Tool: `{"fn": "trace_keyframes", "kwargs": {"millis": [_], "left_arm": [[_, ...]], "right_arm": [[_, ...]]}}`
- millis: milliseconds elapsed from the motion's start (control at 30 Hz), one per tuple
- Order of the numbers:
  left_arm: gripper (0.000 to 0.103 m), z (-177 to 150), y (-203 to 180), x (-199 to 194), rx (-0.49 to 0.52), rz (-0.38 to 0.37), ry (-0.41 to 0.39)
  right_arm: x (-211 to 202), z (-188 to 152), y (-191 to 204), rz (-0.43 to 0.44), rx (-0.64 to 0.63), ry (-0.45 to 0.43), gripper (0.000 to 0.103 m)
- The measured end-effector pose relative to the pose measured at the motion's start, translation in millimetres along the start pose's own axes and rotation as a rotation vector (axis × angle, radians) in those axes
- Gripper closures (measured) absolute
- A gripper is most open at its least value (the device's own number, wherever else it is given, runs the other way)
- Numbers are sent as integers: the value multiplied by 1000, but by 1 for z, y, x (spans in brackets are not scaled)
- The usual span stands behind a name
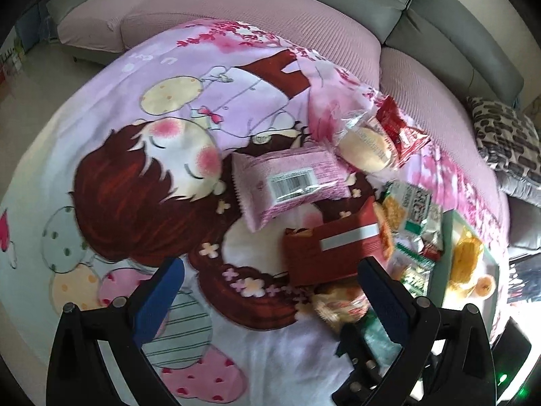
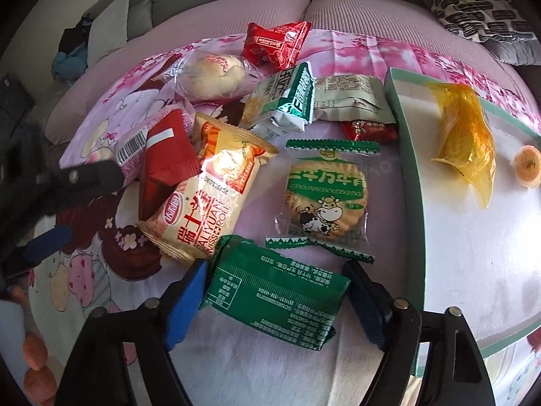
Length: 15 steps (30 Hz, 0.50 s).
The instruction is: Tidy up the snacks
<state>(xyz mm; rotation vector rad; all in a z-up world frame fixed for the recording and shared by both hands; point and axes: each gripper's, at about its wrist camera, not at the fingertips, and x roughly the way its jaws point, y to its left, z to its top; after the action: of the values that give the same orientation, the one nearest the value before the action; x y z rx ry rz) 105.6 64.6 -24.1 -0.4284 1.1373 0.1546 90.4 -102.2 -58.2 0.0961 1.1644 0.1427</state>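
Living room with a grey sofa behind; pink cartoon-print blanket spread over a low surface, scattered with wrapped snacks. Right gripper angled down, jaws spread wide around a dark green foil snack packet, blue pads just beside its ends, contact not clear. Just past it, a clear round cow-print biscuit pack and a cream Swiss-roll wrapper. To the right, a shallow teal-rimmed white box holding a yellow cellophane-wrapped sweet. Left gripper hovering, jaws wide open and empty, near a red carton and pink striped packet.
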Motion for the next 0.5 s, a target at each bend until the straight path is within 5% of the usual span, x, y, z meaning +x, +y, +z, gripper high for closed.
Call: {"fn": "trace_keyframes", "kwargs": {"millis": [133,333,500], "left_arm": [[1,4,-11,8,-26,-75,23],[1,6,-23,30,-41,-72,59],[10,7,-25,46,-76,-120,97]], "right_arm": [[-2,-1,-3,5,1,-2,26],[-5,-1,-10,28,15,-3,29],[-8,-2,-13,36,18,-1,29]]}}
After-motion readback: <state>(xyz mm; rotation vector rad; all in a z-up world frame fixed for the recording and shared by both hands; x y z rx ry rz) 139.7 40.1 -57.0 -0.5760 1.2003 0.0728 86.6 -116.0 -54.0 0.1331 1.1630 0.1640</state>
